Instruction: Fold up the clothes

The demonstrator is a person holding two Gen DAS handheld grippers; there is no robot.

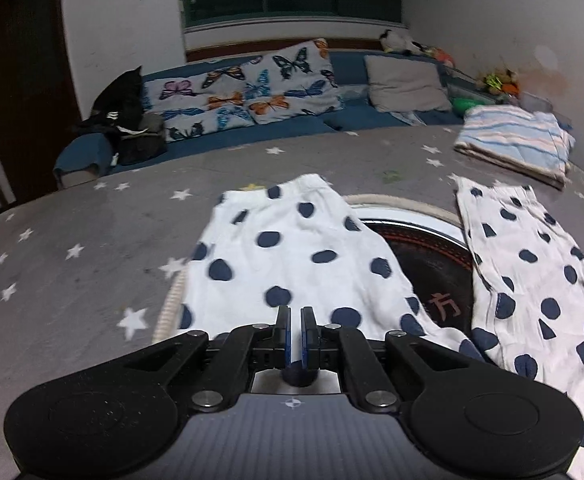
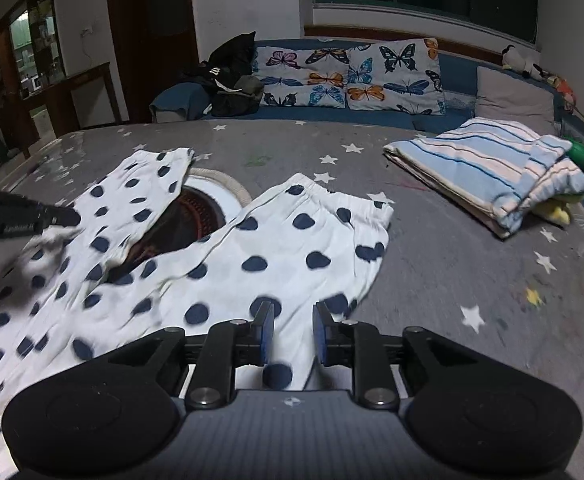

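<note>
Left hand-held gripper (image 1: 296, 316) first: its blue-padded jaws are pinched together, a bit of polka-dot fabric caught low between them. It sits over the near edge of one leg of the white, navy-dotted trousers (image 1: 292, 256). Over to the right hand-held gripper (image 2: 294, 312): jaws clearly apart, the dotted cloth lying in the gap, pads not pressing on it. That cloth is the other trouser leg (image 2: 284, 252), its gathered hem pointing away from the camera. The two legs splay out in a V across the grey star-printed bench (image 2: 452, 264), with a round dark inset (image 1: 424, 256) showing between them. Further out, a folded striped blanket (image 2: 488, 164) lies near the bench's far right corner. Beyond that, butterfly cushions (image 2: 348, 76) line a blue sofa (image 1: 348, 118).
</note>
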